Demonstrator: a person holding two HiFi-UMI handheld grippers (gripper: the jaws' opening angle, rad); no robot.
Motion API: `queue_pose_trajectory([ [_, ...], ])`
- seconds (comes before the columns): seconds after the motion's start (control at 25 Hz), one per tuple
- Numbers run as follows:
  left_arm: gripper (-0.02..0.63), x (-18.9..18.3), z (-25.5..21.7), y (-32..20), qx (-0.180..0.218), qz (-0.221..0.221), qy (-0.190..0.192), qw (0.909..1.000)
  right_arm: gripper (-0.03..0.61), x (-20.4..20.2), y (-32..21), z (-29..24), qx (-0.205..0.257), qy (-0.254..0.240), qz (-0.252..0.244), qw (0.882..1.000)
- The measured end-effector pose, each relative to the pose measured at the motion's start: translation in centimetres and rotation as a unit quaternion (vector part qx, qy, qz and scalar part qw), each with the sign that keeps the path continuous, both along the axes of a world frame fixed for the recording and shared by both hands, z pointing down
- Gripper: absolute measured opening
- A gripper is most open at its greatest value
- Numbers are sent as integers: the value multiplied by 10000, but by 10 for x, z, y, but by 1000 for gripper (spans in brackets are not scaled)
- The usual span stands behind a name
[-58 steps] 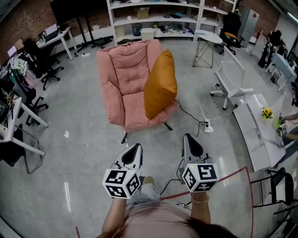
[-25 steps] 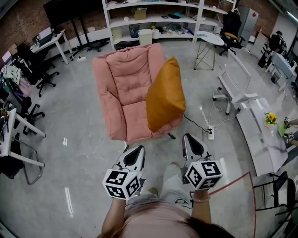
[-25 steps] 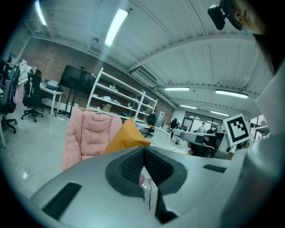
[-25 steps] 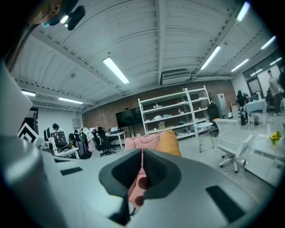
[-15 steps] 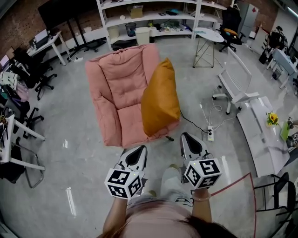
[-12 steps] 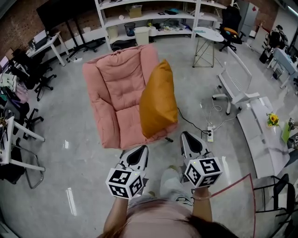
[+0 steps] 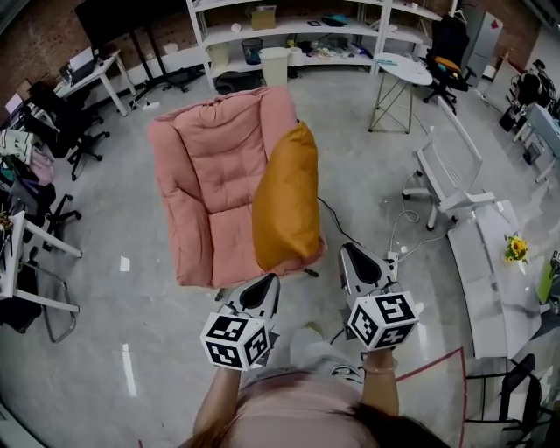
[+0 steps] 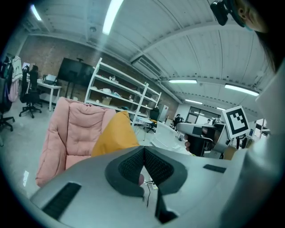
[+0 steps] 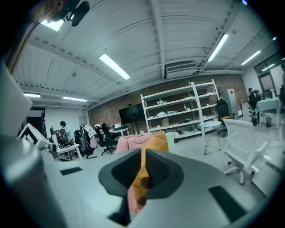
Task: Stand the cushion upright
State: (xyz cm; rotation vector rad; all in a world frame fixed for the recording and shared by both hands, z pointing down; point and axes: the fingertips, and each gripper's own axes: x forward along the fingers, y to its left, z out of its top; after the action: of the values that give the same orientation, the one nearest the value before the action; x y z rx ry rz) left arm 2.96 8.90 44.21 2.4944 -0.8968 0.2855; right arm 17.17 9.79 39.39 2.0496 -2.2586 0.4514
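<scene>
Orange cushion [image 7: 286, 199] stands on its edge on the pink armchair [image 7: 206, 166], on the picture-right side of the seat, leaning on that armrest, top corner pointing up near the backrest. Armchair sits on the grey glossy floor [image 7: 131, 306], roughly mid-frame in the head view. Left tool [image 7: 265, 282] and right tool [image 7: 348, 255] are held side by side low in the head view, both aimed toward the armchair, both apart from it and touching nothing. Left tool closed, dark pads meeting in a line, nothing between them; cushion and armchair show beyond it in the left gripper view. Right tool closed too, only a thin slit between the jaws, empty; a strip of cushion shows far behind that slit in the right gripper view. Marker cubes sit on the back of each tool, person's forearms below them. White shelving unit [image 7: 297, 26] with boxes and clutter stands behind the armchair, black screen [image 7: 118, 17] to its left. Small round white table [image 7: 401, 68] and white chair [image 7: 451, 166] to the right. Long white bench [image 7: 477, 280] at far right carries yellow flowers [image 7: 514, 248]. Power strip [image 7: 390, 256] with cables lies on the floor just beside the right tool in the head view. Black office chairs [image 7: 61, 109] at left. Red tape line [image 7: 429, 361] on the floor, lower right.
</scene>
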Motion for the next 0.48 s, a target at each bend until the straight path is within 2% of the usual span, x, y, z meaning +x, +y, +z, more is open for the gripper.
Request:
queue_pose_trajectory([
  [0.12,9,14,3,-8,-79,-98,5,9999,20,17,-15,-1,10,17,-132,9999],
  [0.4,19,26,16,-27,-187,-640,-14,9978,23,39,-42,9,-18,16,-605,9982],
  [0.48,29,27,20,-28,-274,-768,-4,9967,57,43,-45,10,-31,-30,-721,9974],
])
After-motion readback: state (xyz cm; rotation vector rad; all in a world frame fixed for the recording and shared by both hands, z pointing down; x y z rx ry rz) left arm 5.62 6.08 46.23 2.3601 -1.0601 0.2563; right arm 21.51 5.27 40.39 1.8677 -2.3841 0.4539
